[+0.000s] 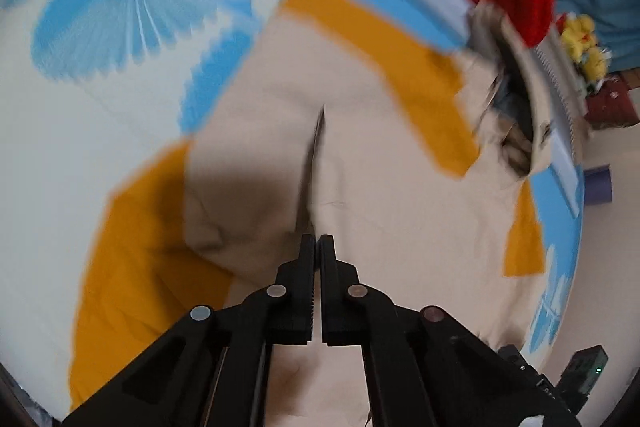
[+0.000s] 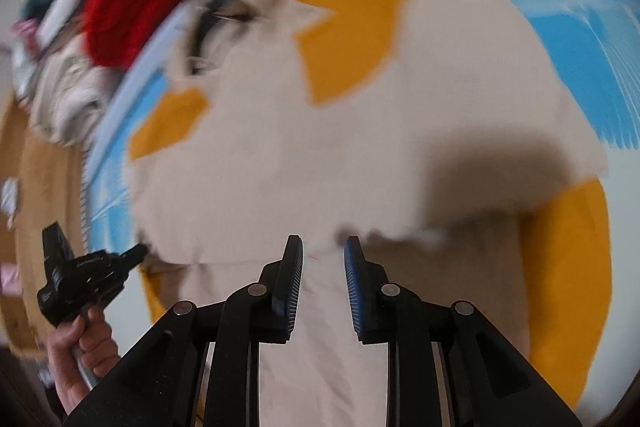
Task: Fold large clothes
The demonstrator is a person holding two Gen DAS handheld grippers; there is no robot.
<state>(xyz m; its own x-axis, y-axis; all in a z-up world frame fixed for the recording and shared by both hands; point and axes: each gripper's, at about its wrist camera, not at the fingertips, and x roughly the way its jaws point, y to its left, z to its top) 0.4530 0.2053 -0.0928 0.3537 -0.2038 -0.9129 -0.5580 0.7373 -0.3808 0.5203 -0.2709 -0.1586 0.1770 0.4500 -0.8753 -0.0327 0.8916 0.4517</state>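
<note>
Claws (image 1: 319, 239) (image 2: 323, 241) hover over beige garment (image 1: 380, 167): left closed, right parted.

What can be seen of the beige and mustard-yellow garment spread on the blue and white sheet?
The beige and mustard-yellow garment is soft woven-looking cloth, mostly beige with mustard panels at its sides and top. It lies spread fairly flat on the blue and white patterned sheet, with a dark slit or crease down its middle and folded edges. The left tool is shut at its fabric; the right tool stands open just above it. Both views are blurred.
</note>
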